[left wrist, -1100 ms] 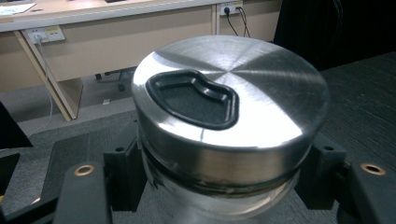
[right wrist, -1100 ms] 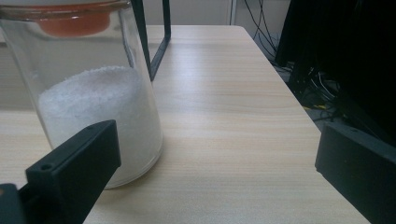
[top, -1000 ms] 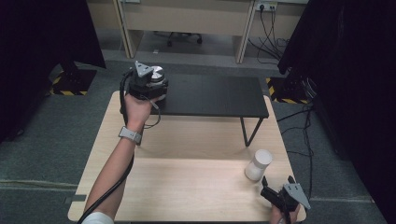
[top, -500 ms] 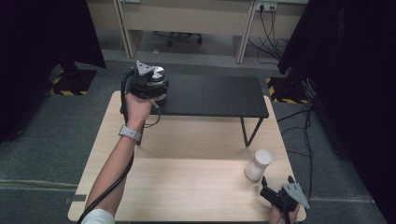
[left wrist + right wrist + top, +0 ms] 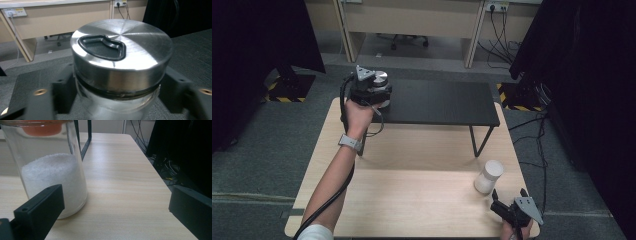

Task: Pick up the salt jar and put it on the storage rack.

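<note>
- We find no readable text, brand, number or label anywhere in these views.
- The steel lid (image 5: 121,53) of the jar carries only a black moulded inset, with no lettering we can make out.
- The glass jar of white grains (image 5: 48,167) shows no label on its wall.
- The yellow-and-black hazard stripes (image 5: 281,93) on the floor bases beside the table are the one sign-like marking, and they bear no words.
- The wall sockets (image 5: 14,11) show markings too small for us to read.
</note>
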The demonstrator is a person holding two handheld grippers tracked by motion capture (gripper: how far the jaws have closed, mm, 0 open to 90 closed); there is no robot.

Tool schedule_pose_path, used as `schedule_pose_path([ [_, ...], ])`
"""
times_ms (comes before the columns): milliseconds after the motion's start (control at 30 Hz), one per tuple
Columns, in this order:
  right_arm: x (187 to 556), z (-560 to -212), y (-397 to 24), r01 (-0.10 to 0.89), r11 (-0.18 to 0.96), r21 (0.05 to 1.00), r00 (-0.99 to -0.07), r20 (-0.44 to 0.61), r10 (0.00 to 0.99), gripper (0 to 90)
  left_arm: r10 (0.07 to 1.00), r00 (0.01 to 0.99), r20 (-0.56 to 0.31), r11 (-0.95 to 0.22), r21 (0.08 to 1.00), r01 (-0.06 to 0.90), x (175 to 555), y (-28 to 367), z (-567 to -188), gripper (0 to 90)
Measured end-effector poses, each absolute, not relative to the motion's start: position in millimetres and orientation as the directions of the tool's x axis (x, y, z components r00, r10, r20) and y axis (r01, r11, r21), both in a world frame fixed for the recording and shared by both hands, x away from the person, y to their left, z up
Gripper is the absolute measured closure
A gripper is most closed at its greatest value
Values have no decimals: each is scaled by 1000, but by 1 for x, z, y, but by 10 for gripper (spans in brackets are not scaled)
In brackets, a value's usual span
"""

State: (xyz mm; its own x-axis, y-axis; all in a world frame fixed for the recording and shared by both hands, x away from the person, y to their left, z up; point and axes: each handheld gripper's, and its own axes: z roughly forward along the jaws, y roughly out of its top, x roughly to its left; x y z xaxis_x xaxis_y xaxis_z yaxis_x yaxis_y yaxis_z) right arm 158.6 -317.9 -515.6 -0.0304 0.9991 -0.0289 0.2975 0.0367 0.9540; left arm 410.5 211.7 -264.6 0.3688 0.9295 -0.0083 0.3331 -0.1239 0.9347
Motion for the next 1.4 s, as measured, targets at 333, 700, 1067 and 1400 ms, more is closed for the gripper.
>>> schedule_pose_path([
  [333, 159, -515, -317, 300, 44, 953, -34, -35, 999, 3, 936, 348, 46, -170, 927, 335, 400, 207, -269, 0],
  [700, 158, -516, -317, 299, 53, 953, -39, -43, 998, 3, 944, 329, -17, -106, 930, 352, 375, 224, -281, 0],
  [1067, 158, -516, -317, 299, 51, 953, -40, -41, 998, 3, 955, 293, -53, -64, 924, 376, 333, 244, -303, 0],
  [1400, 158, -515, -318, 299, 40, 953, -38, -29, 999, 3, 967, 255, -14, -64, 953, 295, 291, 250, -328, 0],
])
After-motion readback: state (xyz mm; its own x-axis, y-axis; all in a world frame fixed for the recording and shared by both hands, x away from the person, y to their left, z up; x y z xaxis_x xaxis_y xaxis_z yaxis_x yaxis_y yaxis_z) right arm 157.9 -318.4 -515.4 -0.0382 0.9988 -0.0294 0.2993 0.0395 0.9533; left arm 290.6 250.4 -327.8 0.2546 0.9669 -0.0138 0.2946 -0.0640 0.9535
